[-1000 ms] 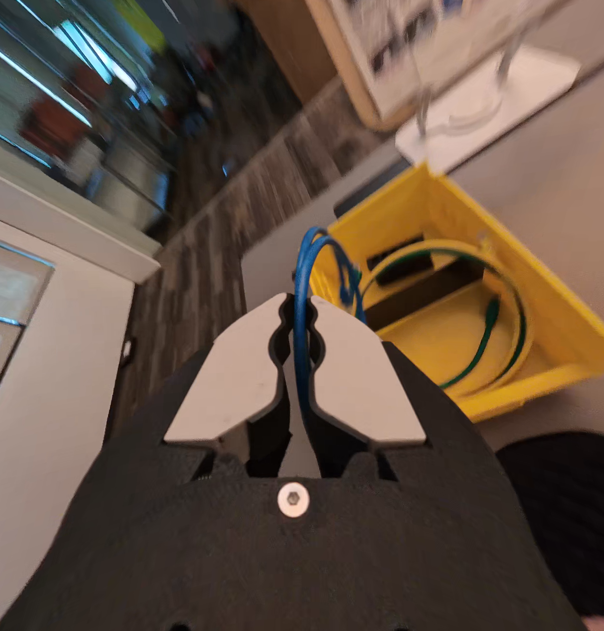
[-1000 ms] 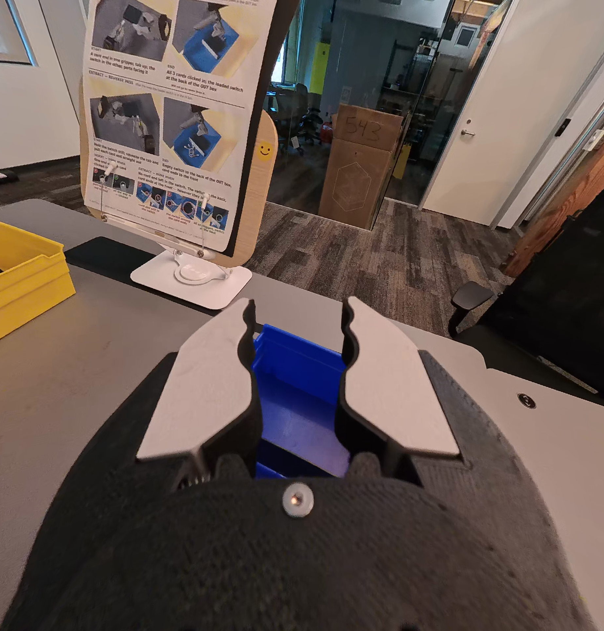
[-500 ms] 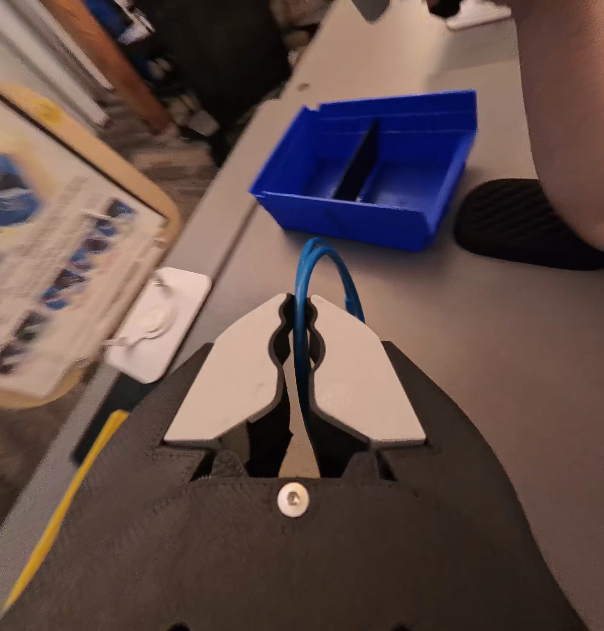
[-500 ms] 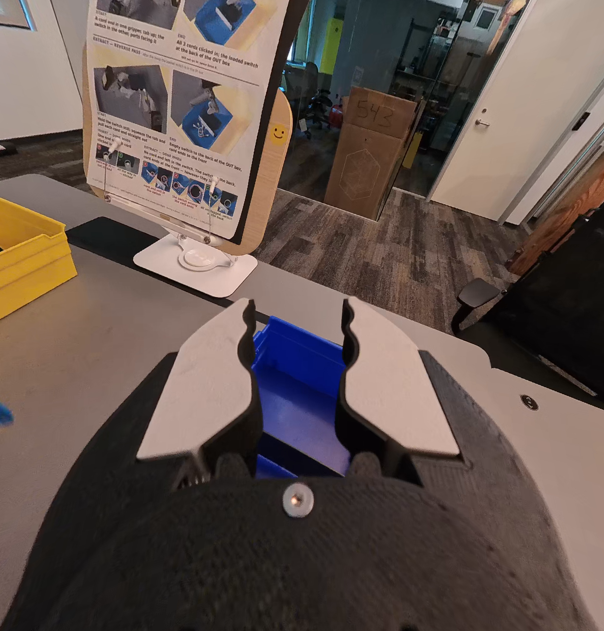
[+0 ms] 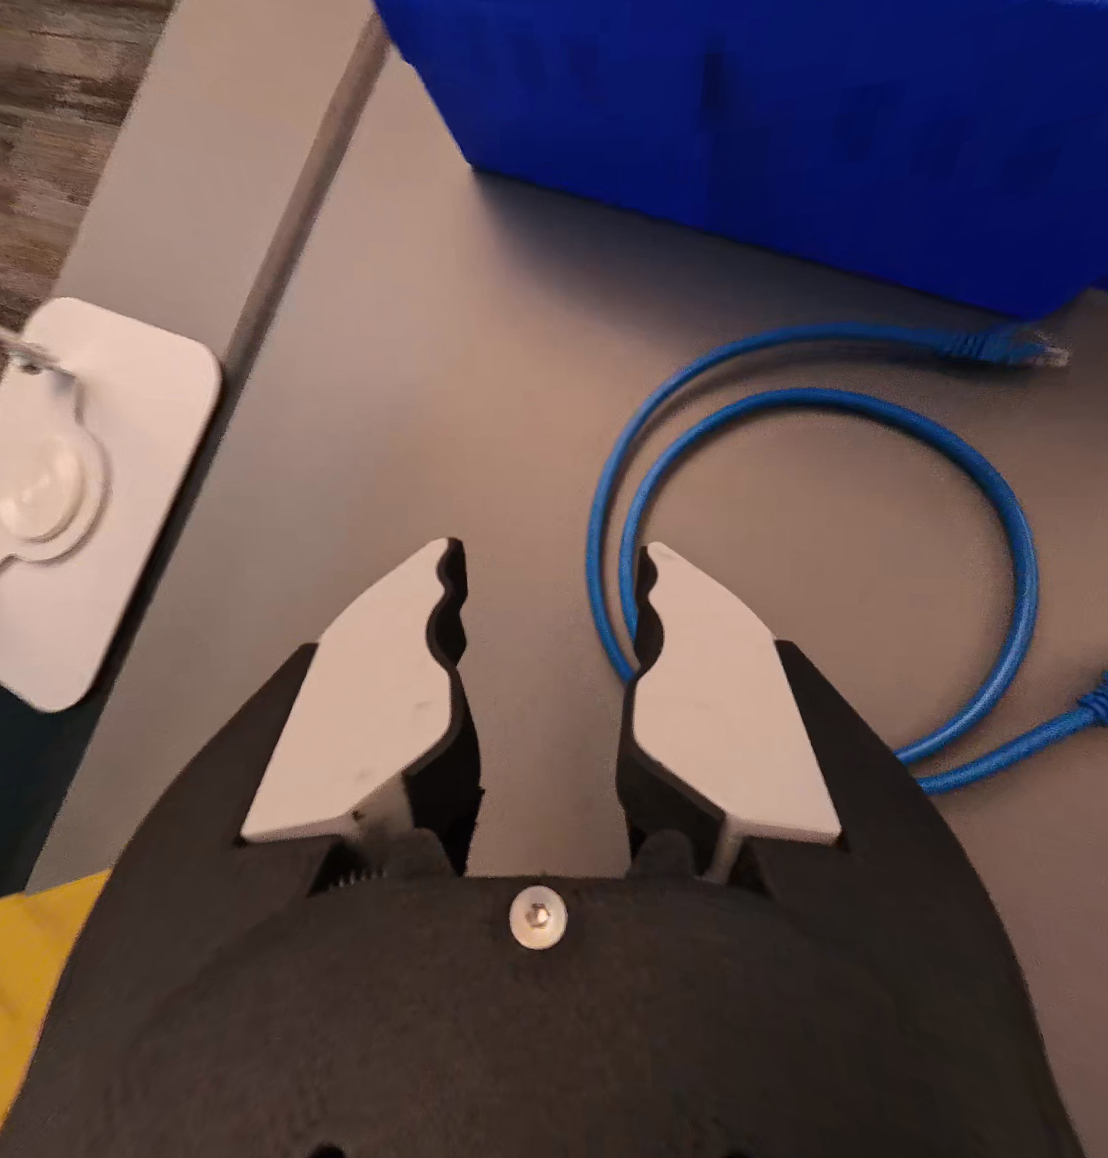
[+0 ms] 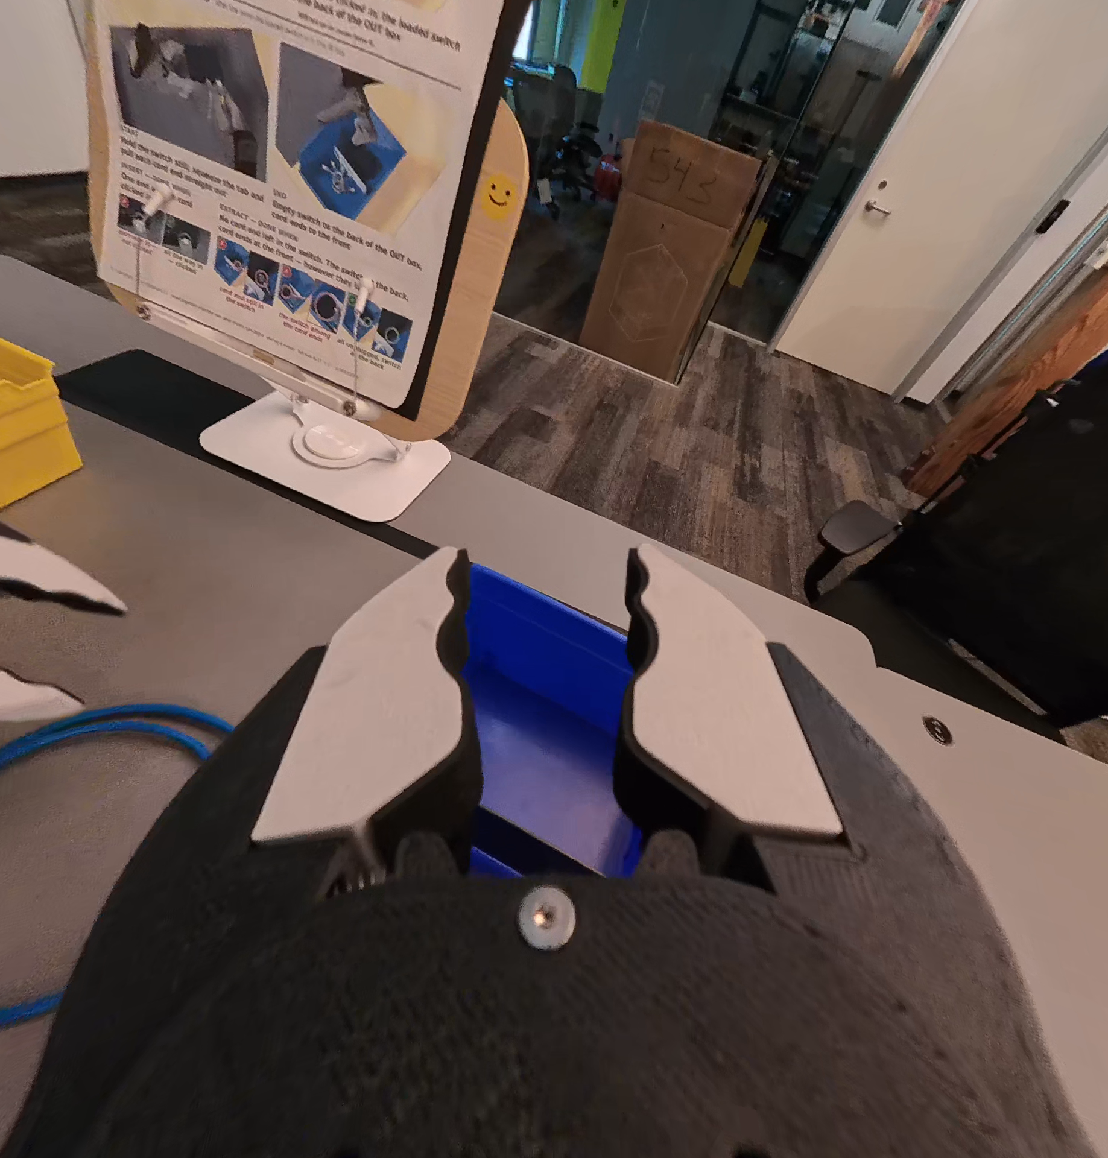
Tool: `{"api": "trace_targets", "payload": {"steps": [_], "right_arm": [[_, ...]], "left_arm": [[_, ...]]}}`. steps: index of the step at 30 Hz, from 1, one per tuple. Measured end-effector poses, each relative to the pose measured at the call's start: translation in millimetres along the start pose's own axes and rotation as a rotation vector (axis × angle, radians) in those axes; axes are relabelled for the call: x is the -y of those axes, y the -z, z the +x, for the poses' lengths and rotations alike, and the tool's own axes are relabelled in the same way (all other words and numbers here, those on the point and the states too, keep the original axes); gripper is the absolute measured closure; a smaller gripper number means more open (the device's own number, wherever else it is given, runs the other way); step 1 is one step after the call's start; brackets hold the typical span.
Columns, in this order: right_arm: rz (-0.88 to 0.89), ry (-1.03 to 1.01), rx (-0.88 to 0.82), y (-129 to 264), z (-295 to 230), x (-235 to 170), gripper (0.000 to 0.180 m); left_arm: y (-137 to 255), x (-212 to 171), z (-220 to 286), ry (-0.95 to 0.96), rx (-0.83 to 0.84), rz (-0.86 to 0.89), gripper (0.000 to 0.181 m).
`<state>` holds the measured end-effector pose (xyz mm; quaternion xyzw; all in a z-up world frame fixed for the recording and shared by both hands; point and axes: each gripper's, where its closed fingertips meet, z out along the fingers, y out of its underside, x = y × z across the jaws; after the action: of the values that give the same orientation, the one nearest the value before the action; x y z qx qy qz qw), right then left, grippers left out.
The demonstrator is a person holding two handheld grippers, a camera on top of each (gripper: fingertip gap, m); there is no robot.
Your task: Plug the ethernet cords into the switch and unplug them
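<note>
Beyond the right gripper, jaws apart, the blue bin shows bare floor. Left gripper gapes empty beside the coiled blue cord on grey table.

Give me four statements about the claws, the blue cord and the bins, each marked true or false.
1. The left claw is open and holds nothing. True.
2. The blue cord lies inside the blue bin. False: it lies coiled on the table beside the bin.
3. The right claw is open. True.
4. The right claw grips a cord plug. False: nothing sits between its fingers.
</note>
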<state>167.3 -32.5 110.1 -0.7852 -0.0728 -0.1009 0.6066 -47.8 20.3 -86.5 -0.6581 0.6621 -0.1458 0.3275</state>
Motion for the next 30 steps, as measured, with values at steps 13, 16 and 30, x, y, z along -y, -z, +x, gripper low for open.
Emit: {"api": "trace_targets", "payload": {"steps": [13,16,30], "right_arm": [[0.056,-0.055,-0.018,9.0,18.0,4.8,0.131],[0.04,-0.046,-0.02,4.7,17.2,2.2,0.131],[-0.052,-0.048,-0.012,-19.9,16.4,-15.2,0.131]], "left_arm": [[126.3,-136.8,-190.6,-0.255,-0.076,-0.378,0.154],[106.9,-184.3,-199.0,-0.247,-0.172,-0.543,0.145],[92.7,-243.9,-207.0,-0.229,-0.28,-0.719,0.15]]}}
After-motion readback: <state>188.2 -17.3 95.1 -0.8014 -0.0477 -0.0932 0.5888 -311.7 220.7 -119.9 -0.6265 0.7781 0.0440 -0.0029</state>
